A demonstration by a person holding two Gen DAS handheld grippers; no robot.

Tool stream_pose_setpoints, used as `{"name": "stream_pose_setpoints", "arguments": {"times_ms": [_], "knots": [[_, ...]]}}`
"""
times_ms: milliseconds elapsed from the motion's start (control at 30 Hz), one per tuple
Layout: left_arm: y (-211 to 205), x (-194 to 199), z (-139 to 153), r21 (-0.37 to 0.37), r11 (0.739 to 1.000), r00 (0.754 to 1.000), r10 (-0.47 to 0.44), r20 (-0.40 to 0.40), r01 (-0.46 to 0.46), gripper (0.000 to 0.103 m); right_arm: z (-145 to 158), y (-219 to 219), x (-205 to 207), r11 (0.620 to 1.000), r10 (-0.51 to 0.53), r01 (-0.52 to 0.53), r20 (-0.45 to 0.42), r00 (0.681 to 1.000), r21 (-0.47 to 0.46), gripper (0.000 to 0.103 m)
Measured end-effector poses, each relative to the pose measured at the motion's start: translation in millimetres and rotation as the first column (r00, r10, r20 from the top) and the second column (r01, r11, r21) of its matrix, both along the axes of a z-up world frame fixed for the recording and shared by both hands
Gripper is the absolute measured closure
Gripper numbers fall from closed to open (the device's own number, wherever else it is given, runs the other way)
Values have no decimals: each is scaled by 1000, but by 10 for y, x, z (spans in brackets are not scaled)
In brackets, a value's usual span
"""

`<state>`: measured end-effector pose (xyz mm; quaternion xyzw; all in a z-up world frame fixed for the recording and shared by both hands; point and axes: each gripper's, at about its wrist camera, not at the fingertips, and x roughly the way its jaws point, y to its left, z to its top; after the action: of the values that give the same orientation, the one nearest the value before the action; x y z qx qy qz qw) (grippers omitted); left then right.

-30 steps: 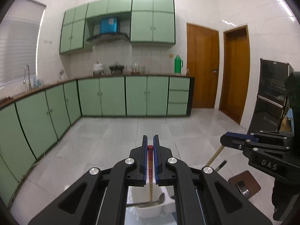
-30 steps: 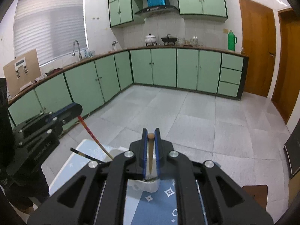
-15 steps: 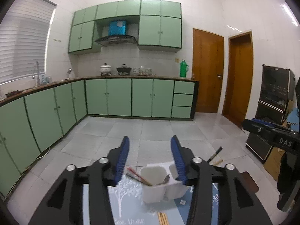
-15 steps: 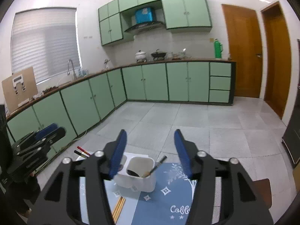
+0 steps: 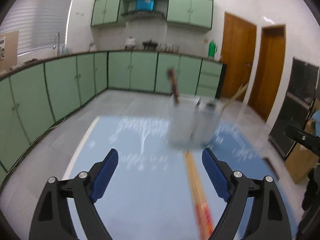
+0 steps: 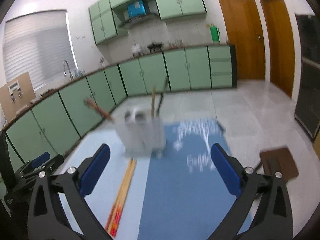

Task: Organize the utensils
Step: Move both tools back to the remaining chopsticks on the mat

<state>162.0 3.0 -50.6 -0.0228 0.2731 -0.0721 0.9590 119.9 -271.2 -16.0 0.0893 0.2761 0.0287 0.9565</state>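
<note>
A white two-cup utensil holder (image 5: pixel 192 126) stands on the blue mat (image 5: pixel 128 180), blurred by motion; it also shows in the right wrist view (image 6: pixel 142 134). A red-ended chopstick (image 5: pixel 173 85) sticks out of one cup, and light and dark sticks (image 6: pixel 153 104) out of the other. A pair of wooden chopsticks (image 5: pixel 197 188) with red-orange ends lies on the mat in front of the holder, also in the right wrist view (image 6: pixel 123 190). My left gripper (image 5: pixel 160 172) is open and empty, short of the holder. My right gripper (image 6: pixel 160 168) is open and empty too.
A brown coaster-like board (image 6: pixel 279 164) lies right of the mat. The other gripper shows at the left edge of the right wrist view (image 6: pixel 30 172). Green cabinets (image 5: pixel 60 88) line the far walls across the tiled floor.
Both grippers opened, letting their chopsticks drop into the holder. Both have since pulled back from it, opened wider, and the views are blurred by motion.
</note>
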Motion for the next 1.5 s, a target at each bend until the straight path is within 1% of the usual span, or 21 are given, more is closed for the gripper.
{"name": "stream_pose_setpoints", "arguments": {"times_ms": [100,200,267,333,433,733,833,967,1133,1267,1500], "knots": [[52,-89,-297,28,999,998,19,-64,-18,19,-304,158,-84,1000,6,-7,-70,997,-6,5],[71,-164,-530,36,999,994,30,-109,-26,19,-549,357,-121,1000,13,-15,-122,992,-19,5],[68,-189,-619,37,999,992,36,-124,-32,19,-685,463,-143,999,28,-31,-151,988,-13,5],[71,-202,-709,41,999,989,39,-139,-34,19,-801,588,-168,999,38,-44,-171,984,-27,5],[58,-213,-781,46,998,984,39,-173,-32,19,-915,718,-168,997,58,-69,-213,975,-42,6],[148,-262,-888,56,998,974,42,-222,-31,19,-1084,838,-210,994,54,-77,-260,964,-80,6],[186,-250,-907,60,997,970,52,-237,-39,19,-1108,860,-211,993,52,-79,-265,963,-92,11],[210,-239,-941,75,996,965,60,-255,-42,19,-1116,855,-181,992,52,-82,-277,960,-98,20],[249,-236,-977,78,996,960,63,-275,-42,19,-1140,924,-177,989,70,-105,-294,953,-105,21],[269,-218,-993,69,997,957,64,-284,-46,19,-1188,1008,-165,983,73,-122,-319,945,-136,26],[263,-203,-1023,68,997,952,59,-300,-40,19,-1209,973,-158,984,47,-102,-331,942,-149,27]]}}
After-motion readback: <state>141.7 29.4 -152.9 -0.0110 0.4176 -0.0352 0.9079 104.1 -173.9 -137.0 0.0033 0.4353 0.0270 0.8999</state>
